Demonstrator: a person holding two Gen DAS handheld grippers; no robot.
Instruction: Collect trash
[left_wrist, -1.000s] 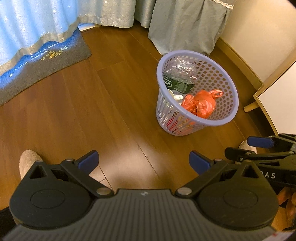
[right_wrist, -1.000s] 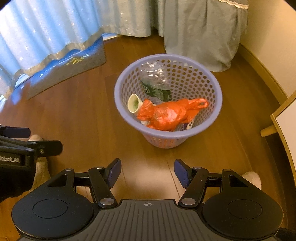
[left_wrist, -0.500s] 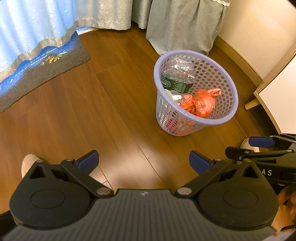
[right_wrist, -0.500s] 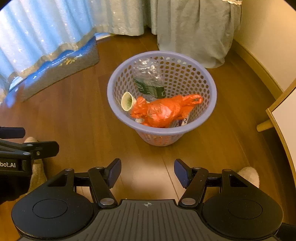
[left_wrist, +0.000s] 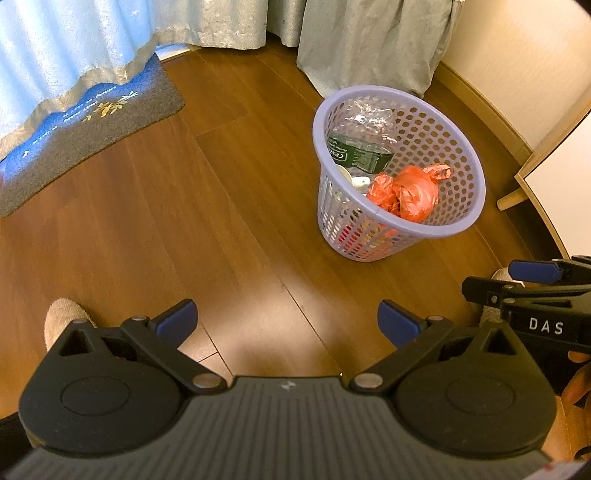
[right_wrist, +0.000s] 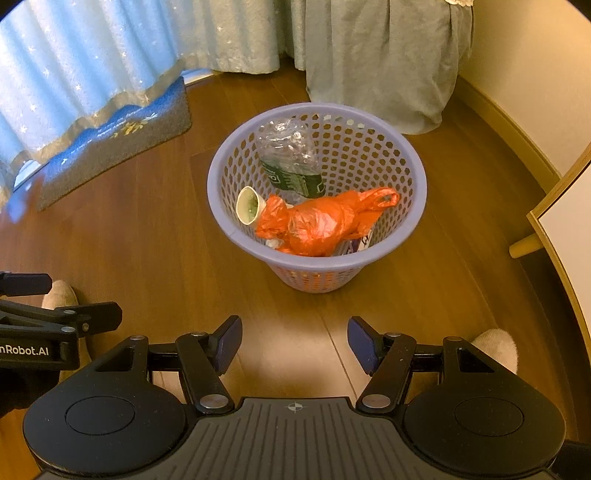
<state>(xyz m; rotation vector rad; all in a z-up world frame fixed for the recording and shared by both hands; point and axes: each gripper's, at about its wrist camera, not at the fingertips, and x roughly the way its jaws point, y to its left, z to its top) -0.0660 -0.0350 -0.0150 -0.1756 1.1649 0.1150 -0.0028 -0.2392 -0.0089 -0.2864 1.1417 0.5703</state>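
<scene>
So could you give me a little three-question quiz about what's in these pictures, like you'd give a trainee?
1. True or false: the orange plastic bag lies on the floor beside the purple basket.
2. Which item rests against the basket's far wall? A) clear plastic bottle B) a shoe C) a book
3. Fill in: neither the left claw nor the right claw holds anything; both are ____.

Key: 1 false, it is inside. 2 A. 3 open.

Brown wood floor (left_wrist: 155, 229), grey-blue doormat (left_wrist: 85, 136), pale curtains (right_wrist: 380, 55), cream wall (left_wrist: 517, 48).
</scene>
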